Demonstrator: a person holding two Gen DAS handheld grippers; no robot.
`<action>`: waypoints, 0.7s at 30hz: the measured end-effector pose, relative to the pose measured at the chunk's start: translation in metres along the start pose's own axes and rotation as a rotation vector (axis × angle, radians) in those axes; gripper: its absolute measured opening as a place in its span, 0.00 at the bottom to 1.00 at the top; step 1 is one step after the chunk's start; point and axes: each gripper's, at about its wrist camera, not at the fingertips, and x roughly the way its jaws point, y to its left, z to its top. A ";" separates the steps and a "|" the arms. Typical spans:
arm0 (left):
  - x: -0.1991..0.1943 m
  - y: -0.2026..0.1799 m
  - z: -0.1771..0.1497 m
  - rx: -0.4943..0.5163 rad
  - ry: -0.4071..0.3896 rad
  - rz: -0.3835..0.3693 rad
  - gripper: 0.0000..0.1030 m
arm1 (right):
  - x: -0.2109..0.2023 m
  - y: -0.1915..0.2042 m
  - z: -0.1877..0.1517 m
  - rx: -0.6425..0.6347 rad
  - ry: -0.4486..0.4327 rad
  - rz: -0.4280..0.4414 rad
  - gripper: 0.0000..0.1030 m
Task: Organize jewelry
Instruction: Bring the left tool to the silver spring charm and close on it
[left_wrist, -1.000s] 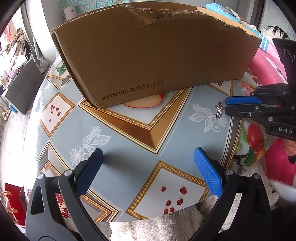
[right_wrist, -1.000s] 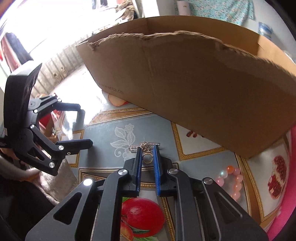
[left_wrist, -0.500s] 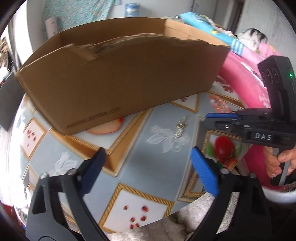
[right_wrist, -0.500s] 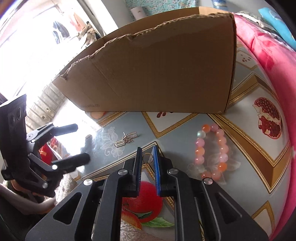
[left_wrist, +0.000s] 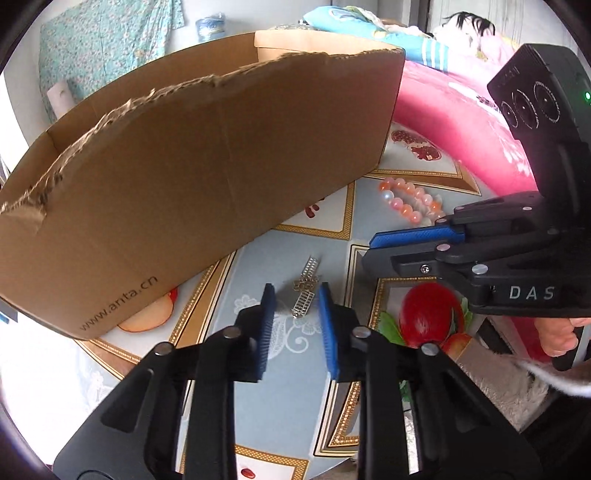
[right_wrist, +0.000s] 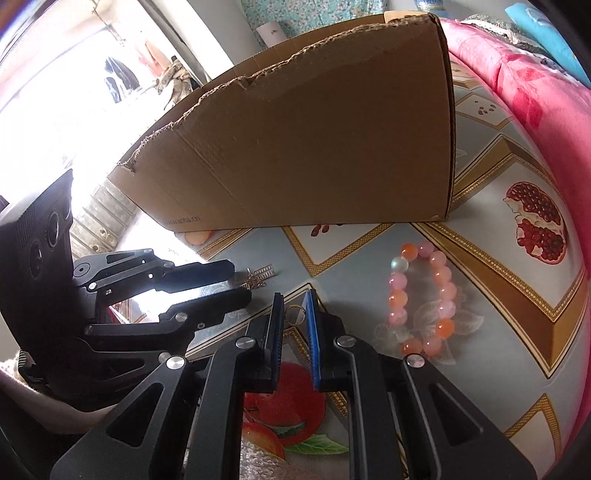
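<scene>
A pair of silver ladder-shaped earrings (left_wrist: 312, 266) lies on the patterned tablecloth (left_wrist: 280, 387), in front of the cardboard box (left_wrist: 184, 184). My left gripper (left_wrist: 296, 290) straddles the earrings with its jaws closing; the blue pads do not press on them. Just right of it, my right gripper (right_wrist: 294, 295) is shut on a small gold ring (right_wrist: 295, 314). That gripper (left_wrist: 367, 253) also shows in the left wrist view, held by a hand. A pink and orange bead bracelet (right_wrist: 421, 299) lies to the right on the table.
The tall box (right_wrist: 314, 147) with a torn top edge blocks the far side of the table. A pink quilt (right_wrist: 517, 92) borders the table on the right. The table edge and a white fluffy cover (left_wrist: 424, 424) lie close behind the grippers.
My left gripper swung right to the silver earrings and its jaws narrowed from wide open. My right gripper drew back from the earrings, still shut on the ring, and both views rolled.
</scene>
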 end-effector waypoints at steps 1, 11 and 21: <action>0.001 -0.001 0.001 0.003 0.002 0.000 0.16 | -0.001 -0.001 0.000 0.001 -0.002 0.003 0.12; -0.007 0.006 -0.001 -0.037 -0.005 -0.033 0.00 | -0.003 -0.009 -0.004 0.011 -0.012 0.025 0.12; -0.018 0.025 -0.013 -0.118 -0.011 -0.055 0.00 | -0.005 -0.011 -0.003 0.018 -0.016 0.028 0.12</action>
